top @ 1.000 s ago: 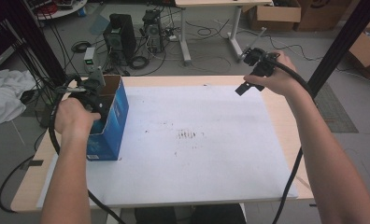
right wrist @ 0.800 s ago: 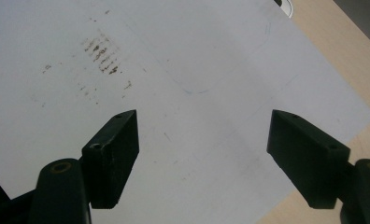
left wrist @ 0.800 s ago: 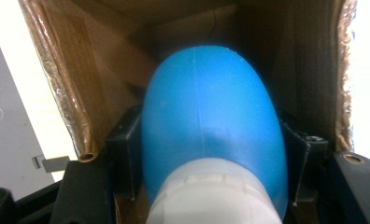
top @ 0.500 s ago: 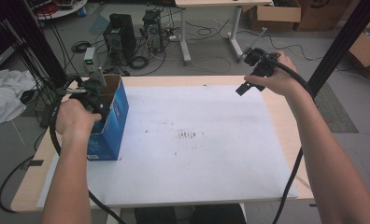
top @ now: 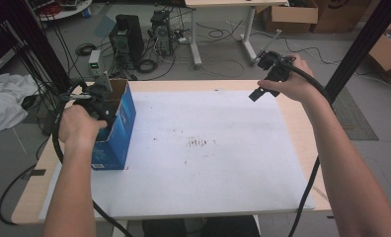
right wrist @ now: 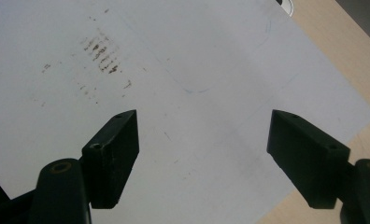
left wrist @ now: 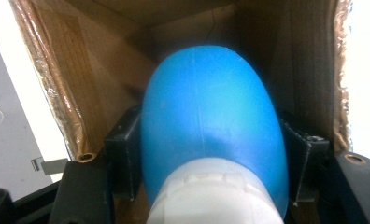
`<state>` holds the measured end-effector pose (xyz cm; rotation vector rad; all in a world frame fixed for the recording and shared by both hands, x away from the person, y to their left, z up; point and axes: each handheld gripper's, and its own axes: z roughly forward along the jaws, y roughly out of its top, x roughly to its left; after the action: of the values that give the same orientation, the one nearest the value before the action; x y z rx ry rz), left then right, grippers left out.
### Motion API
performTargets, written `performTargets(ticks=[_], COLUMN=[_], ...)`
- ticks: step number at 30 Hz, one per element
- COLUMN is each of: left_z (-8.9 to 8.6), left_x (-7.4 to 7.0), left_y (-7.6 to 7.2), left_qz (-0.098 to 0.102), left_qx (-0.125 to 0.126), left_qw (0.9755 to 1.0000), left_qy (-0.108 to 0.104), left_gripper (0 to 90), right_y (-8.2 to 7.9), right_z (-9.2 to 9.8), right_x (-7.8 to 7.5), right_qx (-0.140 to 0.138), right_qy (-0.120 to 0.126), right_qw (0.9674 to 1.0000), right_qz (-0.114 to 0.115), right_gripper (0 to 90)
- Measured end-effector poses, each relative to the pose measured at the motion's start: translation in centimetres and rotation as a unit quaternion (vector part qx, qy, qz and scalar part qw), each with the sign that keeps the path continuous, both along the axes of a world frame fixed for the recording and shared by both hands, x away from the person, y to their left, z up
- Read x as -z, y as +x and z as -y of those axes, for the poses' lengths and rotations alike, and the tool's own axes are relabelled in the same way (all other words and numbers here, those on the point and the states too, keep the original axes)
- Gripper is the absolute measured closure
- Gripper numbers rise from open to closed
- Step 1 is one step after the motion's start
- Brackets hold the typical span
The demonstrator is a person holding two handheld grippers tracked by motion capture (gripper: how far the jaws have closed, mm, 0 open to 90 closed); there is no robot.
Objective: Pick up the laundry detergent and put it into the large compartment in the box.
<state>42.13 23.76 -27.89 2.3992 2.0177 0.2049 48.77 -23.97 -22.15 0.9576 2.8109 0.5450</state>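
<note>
Blue bottle (left wrist: 211, 126) base hidden inside box (top: 115, 129).

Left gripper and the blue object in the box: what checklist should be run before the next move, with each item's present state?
1. Left gripper shut on the blue rounded object: ok.
2. Object between both pads, centred: ok.
3. Object inside the blue cardboard box: ok.
4. Box upright on the table: ok.
5. Right gripper open and holding nothing, above the white sheet: ok.
6. Object clears the box walls when lifted: cannot tell.
</note>
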Motion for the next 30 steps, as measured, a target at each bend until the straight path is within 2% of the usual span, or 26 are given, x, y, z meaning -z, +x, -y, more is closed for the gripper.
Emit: performTargets(ticks=[23,30], left_z=[-0.02,0.12], left_x=[-0.01,-0.01], left_y=[-0.16,-0.21], left_qz=[0.01,0.013], left_qx=[-0.013,-0.015], left_qw=[0.9999,0.9998], left_qy=[-0.003,0.009], left_gripper=[36.4,33.7], right_y=[0.02,-0.07], right_z=[-0.03,-0.2], right_x=[0.0,-0.05], right_qx=[0.0,-0.002], right_qy=[0.0,0.001], right_qw=[1.0,1.0], right_qz=[-0.001,0.0], right_gripper=[25.2,25.2])
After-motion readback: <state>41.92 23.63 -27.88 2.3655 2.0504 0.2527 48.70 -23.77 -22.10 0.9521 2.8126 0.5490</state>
